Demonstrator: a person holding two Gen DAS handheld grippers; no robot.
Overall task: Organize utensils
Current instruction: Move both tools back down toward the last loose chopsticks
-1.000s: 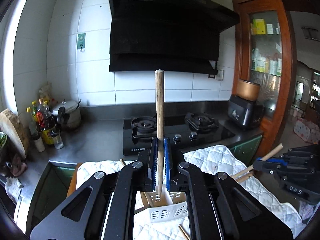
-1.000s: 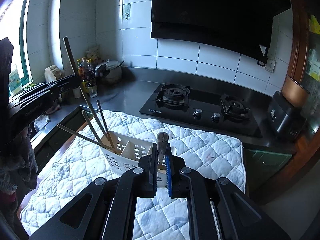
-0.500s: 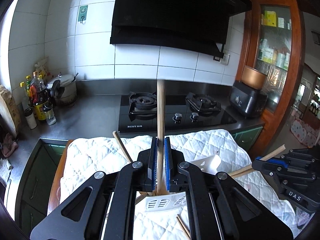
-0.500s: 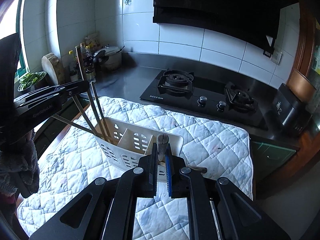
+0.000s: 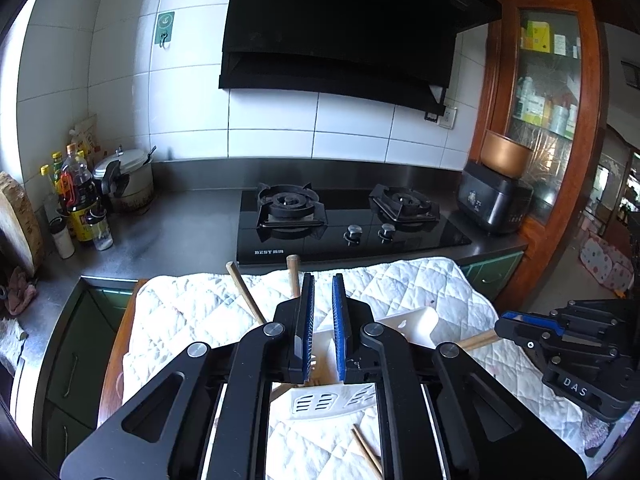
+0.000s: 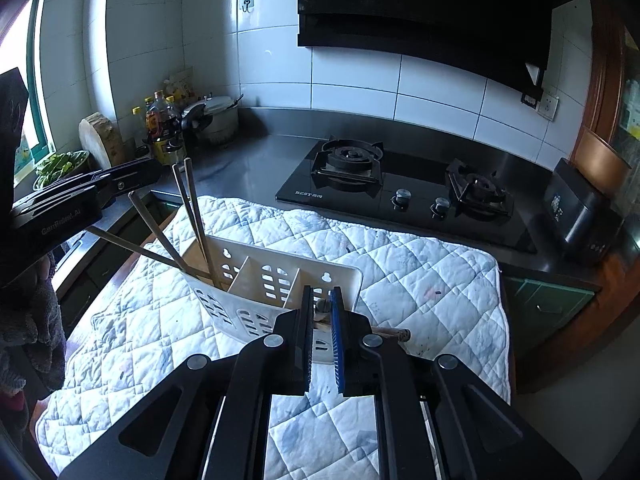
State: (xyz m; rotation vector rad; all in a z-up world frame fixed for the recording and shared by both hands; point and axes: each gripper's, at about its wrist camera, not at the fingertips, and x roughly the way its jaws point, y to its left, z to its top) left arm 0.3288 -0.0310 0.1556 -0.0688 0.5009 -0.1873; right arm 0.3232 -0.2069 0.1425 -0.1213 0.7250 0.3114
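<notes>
The left tongs [image 5: 322, 304] are opening, with nothing between the pads; a wooden stick [image 5: 294, 274] stands just left of them. The right tongs [image 6: 322, 320] stay clenched on a utensil handle [image 6: 321, 306] low in the frame, over the white caddy [image 6: 276, 284] on the quilted cloth [image 6: 420, 276]. Chopsticks [image 6: 192, 216] lean in the caddy's left compartment.
</notes>
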